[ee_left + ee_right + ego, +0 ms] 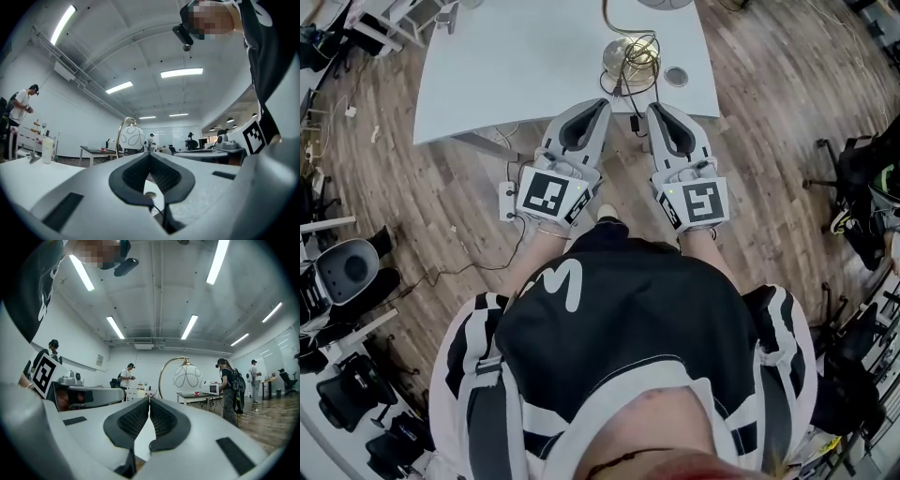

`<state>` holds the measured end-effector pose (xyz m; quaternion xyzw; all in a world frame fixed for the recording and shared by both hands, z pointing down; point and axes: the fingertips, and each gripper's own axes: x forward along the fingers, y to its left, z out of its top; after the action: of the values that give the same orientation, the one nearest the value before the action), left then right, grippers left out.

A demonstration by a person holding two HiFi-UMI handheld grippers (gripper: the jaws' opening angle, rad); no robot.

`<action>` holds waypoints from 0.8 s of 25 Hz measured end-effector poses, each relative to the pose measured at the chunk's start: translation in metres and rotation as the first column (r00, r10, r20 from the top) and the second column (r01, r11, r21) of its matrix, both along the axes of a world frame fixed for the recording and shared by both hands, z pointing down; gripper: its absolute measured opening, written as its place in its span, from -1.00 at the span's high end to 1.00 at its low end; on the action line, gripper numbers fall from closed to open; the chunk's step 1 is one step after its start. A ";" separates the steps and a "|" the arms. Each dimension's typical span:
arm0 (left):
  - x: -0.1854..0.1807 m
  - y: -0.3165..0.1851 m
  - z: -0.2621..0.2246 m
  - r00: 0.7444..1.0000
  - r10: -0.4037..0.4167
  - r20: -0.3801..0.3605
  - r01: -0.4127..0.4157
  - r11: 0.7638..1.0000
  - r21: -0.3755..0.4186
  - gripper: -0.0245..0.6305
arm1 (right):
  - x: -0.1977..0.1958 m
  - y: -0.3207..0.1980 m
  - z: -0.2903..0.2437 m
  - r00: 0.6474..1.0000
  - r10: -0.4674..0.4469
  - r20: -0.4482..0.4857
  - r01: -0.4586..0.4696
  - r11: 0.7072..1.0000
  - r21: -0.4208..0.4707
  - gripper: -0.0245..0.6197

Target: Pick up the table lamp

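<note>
The table lamp stands on the white table. Its round base has a cable coiled on it, and a brass arc rises from it. In the left gripper view its white globe shade hangs from the arc, ahead and slightly left. The right gripper view has the shade ahead and to the right. My left gripper and right gripper are side by side at the table's near edge, short of the base. Both point level, jaws shut, with nothing between them.
A round grommet sits in the tabletop right of the base. The lamp plug hangs off the edge between the grippers. A power strip lies on the wood floor. Office chairs stand at the left. Several people stand at far desks.
</note>
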<state>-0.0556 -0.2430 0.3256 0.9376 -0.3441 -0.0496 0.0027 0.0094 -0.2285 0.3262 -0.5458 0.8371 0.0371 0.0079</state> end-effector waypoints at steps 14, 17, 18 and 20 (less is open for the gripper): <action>0.002 -0.022 0.003 0.999 0.039 0.017 -0.040 0.999 0.000 0.92 | -0.002 -0.020 0.005 1.000 0.019 -0.013 -0.019 1.000 -0.012 0.87; 0.001 -0.023 0.001 0.999 0.051 0.019 -0.051 0.999 0.001 0.92 | -0.004 -0.019 0.005 1.000 0.026 -0.011 -0.026 1.000 -0.017 0.87; 0.001 -0.024 0.002 0.998 0.052 0.019 -0.052 0.999 0.003 0.92 | -0.004 -0.019 0.006 1.000 0.029 -0.011 -0.029 0.999 -0.019 0.87; 0.001 -0.027 0.002 0.998 0.053 0.020 -0.053 0.999 0.007 0.92 | -0.002 -0.019 0.010 0.999 0.034 -0.012 -0.034 0.999 -0.028 0.87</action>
<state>-0.0543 -0.2702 0.3278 0.9469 -0.3188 -0.0416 -0.0030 0.0074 -0.2473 0.3358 -0.5599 0.8281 0.0284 -0.0053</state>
